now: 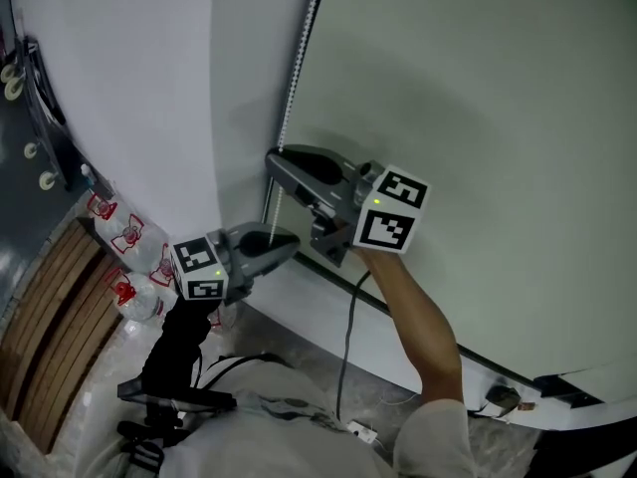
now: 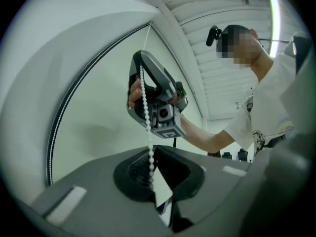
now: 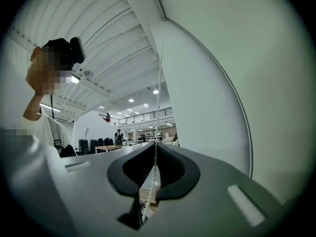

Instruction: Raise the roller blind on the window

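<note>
The pale roller blind (image 1: pixel 478 118) hangs down over the window at the right. Its white bead chain (image 1: pixel 299 63) drops along the blind's left edge. My right gripper (image 1: pixel 274 157) points at the chain and is shut on it; in the right gripper view the chain (image 3: pixel 158 98) runs straight down between the closed tips (image 3: pixel 156 143). Just below, my left gripper (image 1: pixel 291 239) is shut on the same chain. In the left gripper view the chain (image 2: pixel 144 102) comes down past the right gripper (image 2: pixel 141 56) into the left gripper (image 2: pixel 154 147), whose jaws are closed.
A white sill (image 1: pixel 328 307) runs under the blind, with a black cable (image 1: pixel 348 337) hanging over it. Several red-labelled water bottles (image 1: pixel 124 237) and wooden slats (image 1: pixel 50 317) lie on the floor at the left. A dark frame (image 1: pixel 30 88) stands at the far left.
</note>
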